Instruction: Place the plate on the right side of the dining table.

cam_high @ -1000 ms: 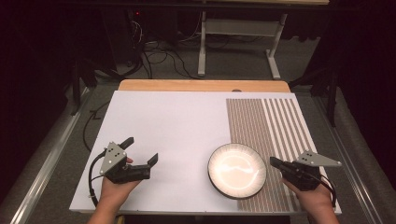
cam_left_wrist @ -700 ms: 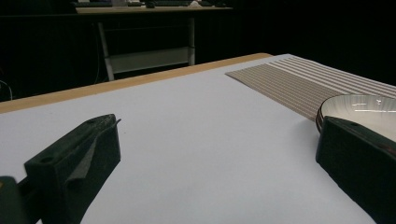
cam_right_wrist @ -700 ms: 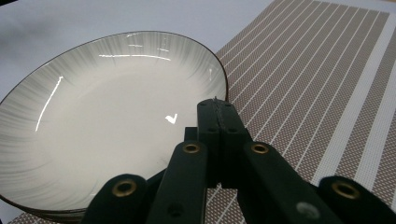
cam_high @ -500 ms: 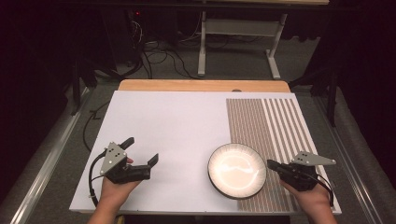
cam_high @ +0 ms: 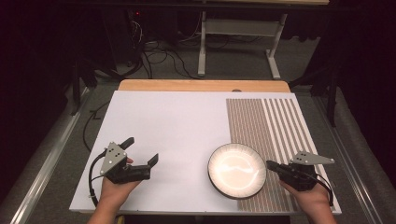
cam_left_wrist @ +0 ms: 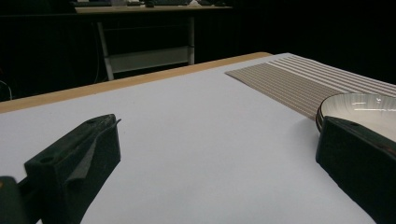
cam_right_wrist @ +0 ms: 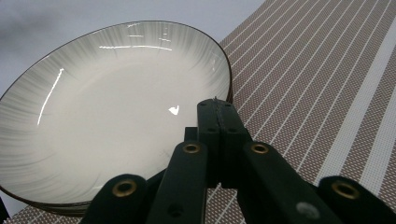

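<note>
A white plate (cam_high: 236,170) with a dark rim and grey streaks lies at the front of the table, half on the striped brown placemat (cam_high: 266,121). My right gripper (cam_high: 269,164) is held low just right of the plate, jaws shut together. In the right gripper view its tip (cam_right_wrist: 217,105) hangs over the near rim of the plate (cam_right_wrist: 116,116), with nothing between the jaws. My left gripper (cam_high: 140,150) rests at the front left of the white tabletop (cam_high: 173,126), open and empty. In the left gripper view (cam_left_wrist: 219,154) the plate (cam_left_wrist: 364,105) shows past the right jaw.
The placemat (cam_right_wrist: 317,70) covers the right third of the table. A wooden strip (cam_high: 201,85) runs along the far edge. Beyond it stand a metal table frame (cam_high: 238,28) and cables on the dark floor.
</note>
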